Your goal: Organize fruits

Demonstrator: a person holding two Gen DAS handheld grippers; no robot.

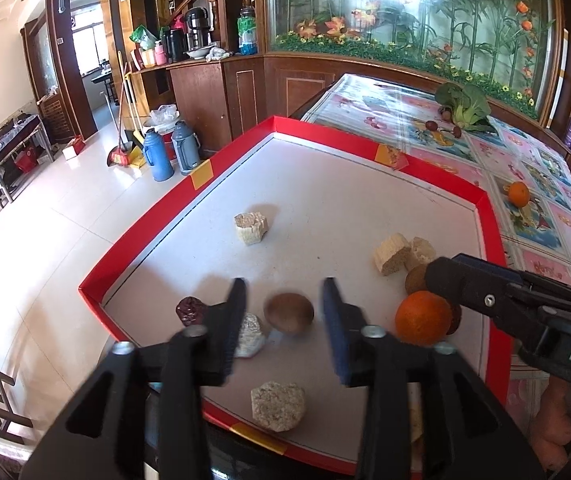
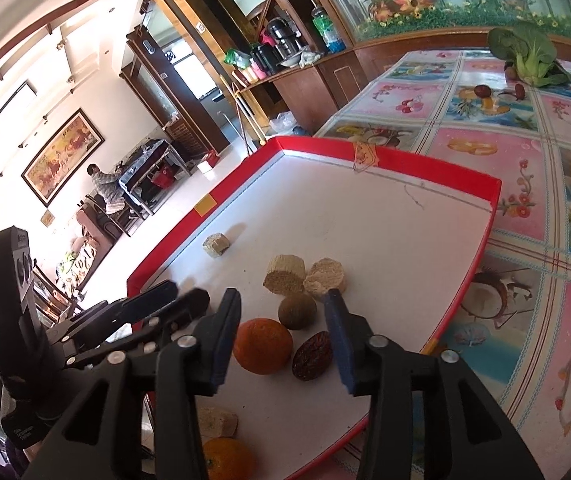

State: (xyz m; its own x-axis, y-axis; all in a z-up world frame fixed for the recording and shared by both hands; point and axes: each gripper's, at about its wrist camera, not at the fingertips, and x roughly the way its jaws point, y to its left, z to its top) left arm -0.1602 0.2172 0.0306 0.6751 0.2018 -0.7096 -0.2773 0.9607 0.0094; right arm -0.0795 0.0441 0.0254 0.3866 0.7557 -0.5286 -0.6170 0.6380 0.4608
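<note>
A red-rimmed tray (image 1: 153, 232) with a white floor lies on the table. My left gripper (image 1: 284, 286) is open over its near end, and a brown round fruit (image 1: 289, 313) sits between the fingers, untouched. A dark red date (image 1: 190, 311) and a foil-wrapped lump (image 1: 250, 335) lie beside its left finger. My right gripper (image 2: 282, 294) is open too. An orange (image 2: 262, 345), a dark date (image 2: 312, 356) and a brown round fruit (image 2: 298, 312) rest between its fingers, with no pad pressing on them.
Several beige blocks (image 1: 391, 254) lie scattered on the tray. On the flowered tablecloth beyond it are a loose orange (image 1: 519, 193), leafy greens (image 1: 465, 106) and a few small dark fruits. Another orange (image 2: 227, 458) sits off the tray's near edge. A person sits far off.
</note>
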